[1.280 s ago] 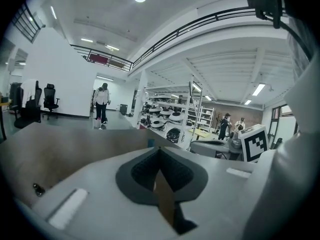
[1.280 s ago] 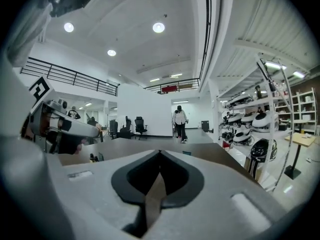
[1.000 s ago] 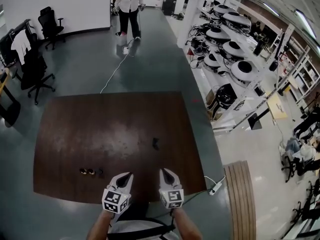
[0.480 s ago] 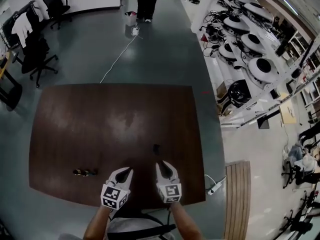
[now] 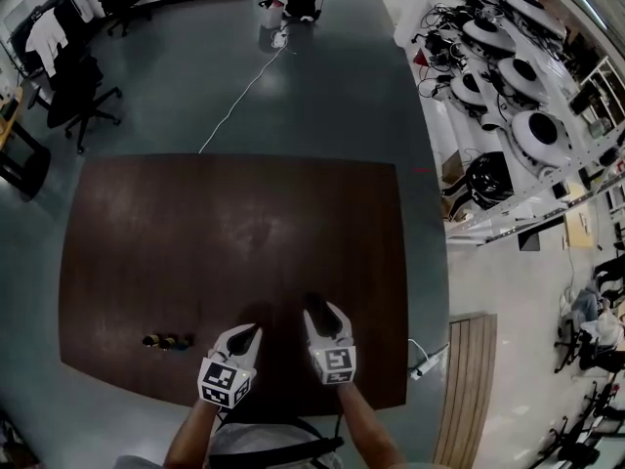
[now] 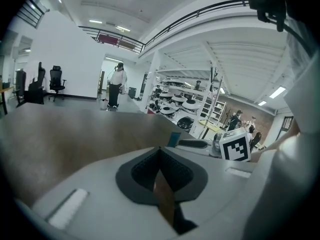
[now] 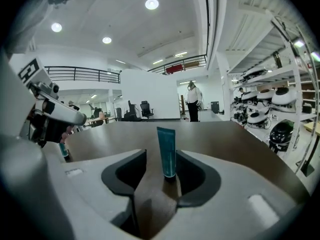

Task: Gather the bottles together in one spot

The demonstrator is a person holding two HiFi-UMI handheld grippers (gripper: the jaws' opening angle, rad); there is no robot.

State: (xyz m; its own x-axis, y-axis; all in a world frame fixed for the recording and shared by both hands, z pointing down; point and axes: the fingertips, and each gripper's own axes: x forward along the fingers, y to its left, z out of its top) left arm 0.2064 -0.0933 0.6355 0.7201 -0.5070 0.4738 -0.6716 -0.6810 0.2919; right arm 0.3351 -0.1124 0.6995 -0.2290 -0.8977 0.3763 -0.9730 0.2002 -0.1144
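The teal tube stands upright at frame centre between the right hand-held gripper's jaws, which have just been spreading and clear it; the left hand-held gripper is pinched together, empty.

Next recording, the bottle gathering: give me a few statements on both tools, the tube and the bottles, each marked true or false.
1. The right tool is clamped on the tube. False: its jaws have just been opening and stand apart, with the tube between them and not pressed.
2. The left tool has its jaws together, with nothing between them. True.
3. A small cluster of bottles sits on the table, to the left of the left tool in the head view. True.
4. The tube lies flat on the table. False: it stands upright.
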